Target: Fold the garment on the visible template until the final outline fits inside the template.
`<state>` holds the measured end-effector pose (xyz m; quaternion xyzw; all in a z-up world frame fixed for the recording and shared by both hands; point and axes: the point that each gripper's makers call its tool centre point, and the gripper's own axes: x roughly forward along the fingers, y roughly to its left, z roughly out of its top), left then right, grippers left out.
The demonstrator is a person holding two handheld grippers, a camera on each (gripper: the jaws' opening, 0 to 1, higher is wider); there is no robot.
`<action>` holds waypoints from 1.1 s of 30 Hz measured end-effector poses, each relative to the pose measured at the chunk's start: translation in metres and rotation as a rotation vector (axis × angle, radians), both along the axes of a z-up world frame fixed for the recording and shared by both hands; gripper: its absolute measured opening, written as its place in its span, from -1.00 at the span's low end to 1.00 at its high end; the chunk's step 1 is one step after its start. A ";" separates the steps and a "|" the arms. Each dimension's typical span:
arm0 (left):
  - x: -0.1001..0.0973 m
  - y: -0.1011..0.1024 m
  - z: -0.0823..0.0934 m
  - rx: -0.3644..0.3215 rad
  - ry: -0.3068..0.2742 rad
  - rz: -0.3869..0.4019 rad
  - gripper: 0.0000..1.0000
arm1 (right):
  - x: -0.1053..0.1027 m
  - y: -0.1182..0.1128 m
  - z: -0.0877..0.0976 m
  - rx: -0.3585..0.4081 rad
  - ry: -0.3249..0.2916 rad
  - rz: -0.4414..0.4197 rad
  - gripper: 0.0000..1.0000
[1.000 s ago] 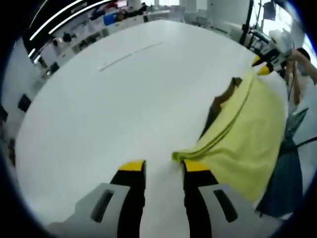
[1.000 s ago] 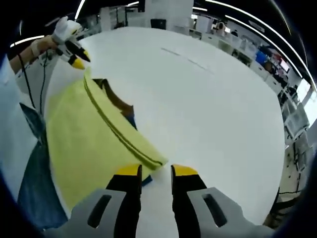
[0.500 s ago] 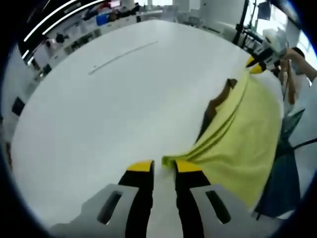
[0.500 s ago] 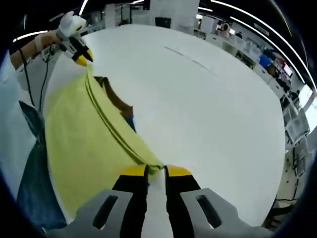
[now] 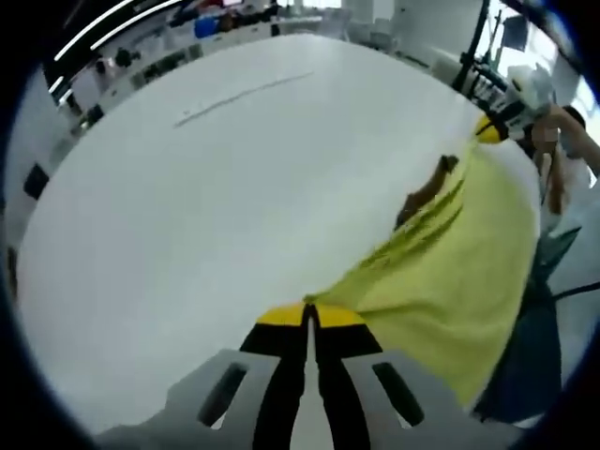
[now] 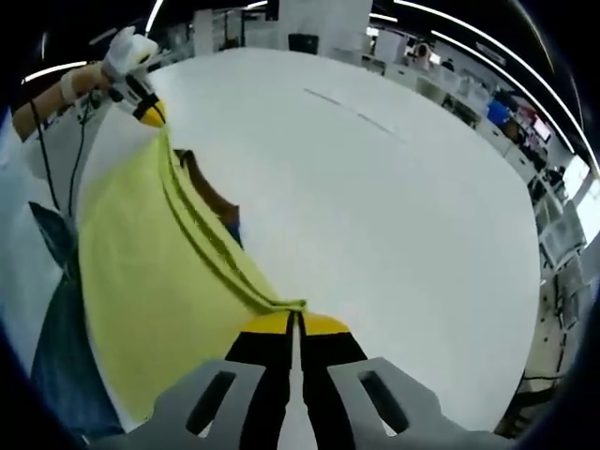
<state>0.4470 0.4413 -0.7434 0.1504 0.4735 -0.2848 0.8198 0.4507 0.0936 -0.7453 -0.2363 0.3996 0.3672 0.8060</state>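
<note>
A yellow garment [image 5: 450,281] stretches taut between both grippers over the white table [image 5: 206,216]. In the left gripper view my left gripper [image 5: 307,314] is shut on one corner of it. The right gripper [image 5: 489,128] holds the far corner at upper right. In the right gripper view my right gripper [image 6: 293,323] is shut on the near corner of the garment [image 6: 141,272]. The left gripper [image 6: 147,111], in a gloved hand, pinches the far corner. A dark brown patch [image 5: 427,187] [image 6: 208,192] with a bit of blue shows from under the cloth, mostly hidden.
The table [image 6: 394,225] stretches wide and bare beyond the garment, with a thin line [image 5: 244,92] [image 6: 354,110] marked far out. The person's blue trousers [image 6: 61,375] [image 5: 530,366] stand at the table's edge behind the cloth. Office desks line the background.
Both grippers have gone from open to shut on the garment's corners. The loose folds have pulled up into a taut sheet between them.
</note>
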 end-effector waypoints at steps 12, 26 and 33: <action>0.002 0.002 -0.006 -0.006 0.011 0.043 -1.00 | 0.008 -0.003 -0.005 0.008 0.004 -0.041 -0.97; 0.003 0.007 -0.002 -0.026 -0.041 0.162 -0.84 | 0.000 0.003 -0.009 0.006 -0.010 -0.048 -0.82; -0.001 0.006 0.001 -0.079 -0.027 0.169 -0.68 | 0.006 -0.006 -0.009 0.016 -0.025 -0.101 -0.70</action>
